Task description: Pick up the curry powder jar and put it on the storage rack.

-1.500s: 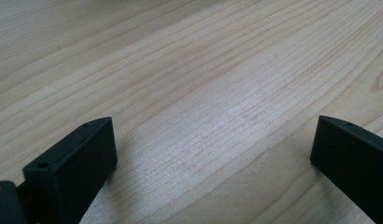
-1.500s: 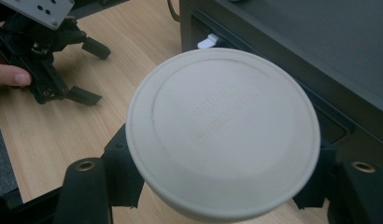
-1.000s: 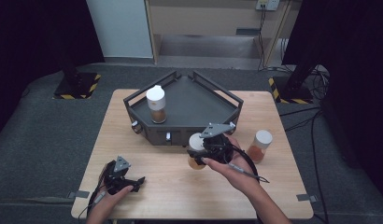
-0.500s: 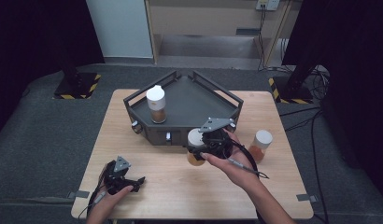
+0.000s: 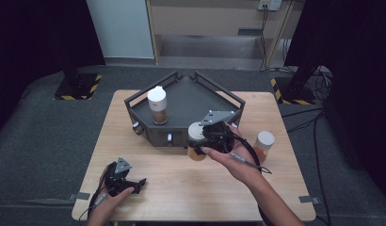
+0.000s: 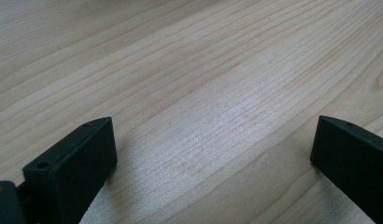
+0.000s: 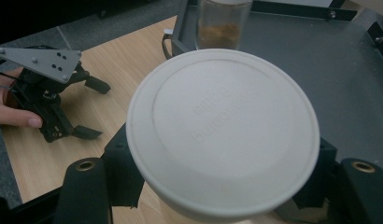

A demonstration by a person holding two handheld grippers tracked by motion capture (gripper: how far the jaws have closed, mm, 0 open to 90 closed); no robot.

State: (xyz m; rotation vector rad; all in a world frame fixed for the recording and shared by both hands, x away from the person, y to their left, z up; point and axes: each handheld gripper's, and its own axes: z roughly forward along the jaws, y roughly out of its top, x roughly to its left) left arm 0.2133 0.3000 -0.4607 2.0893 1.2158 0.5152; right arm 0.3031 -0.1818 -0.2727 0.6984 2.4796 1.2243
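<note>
- White-lidded jar of brown powder is clamped in the right gripper, at the tray's front edge.
- Since a second ago it has risen off the table, so it looks bound for the tray.
- Its lid is round, smooth and matt, with faint embossed lettering.
- Dark metal tray is angular and railed; a second jar stands inside, a third on the pale wood-grain table.
- Left gripper rests on the table, jaws apart and empty.
</note>
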